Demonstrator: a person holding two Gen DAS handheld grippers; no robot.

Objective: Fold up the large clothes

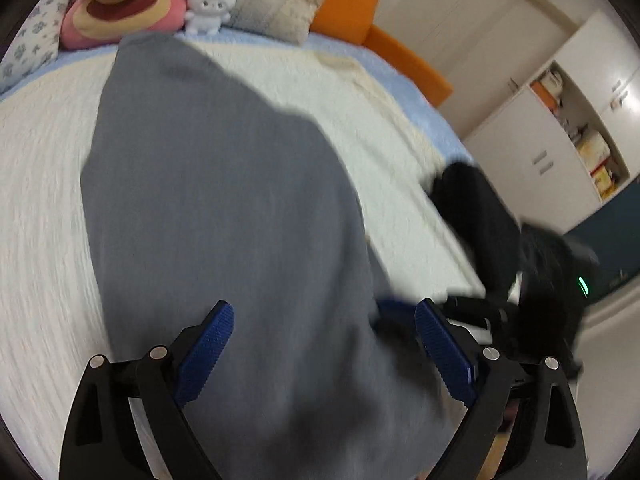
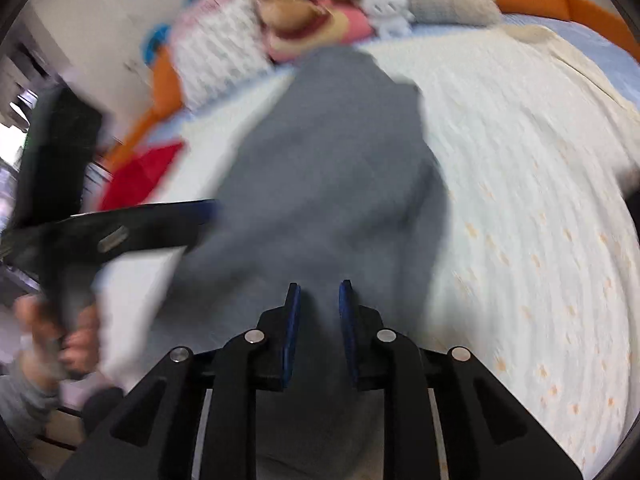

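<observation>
Presently the grey garment lies lengthwise on the bed, reaching toward its pillow end. Left tool spread wide, empty. Right tool narrowly parted over cloth; grip indeterminate. Judged mid-fold; next, seize an edge.

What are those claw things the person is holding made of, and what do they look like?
Each is a black, plastic-looking frame of hinged arms with round silver pivot pins. The left gripper and the right gripper both end in two flat fingers faced with ridged blue pads. The hand on the left one shows a grey sleeve cuff.
</observation>
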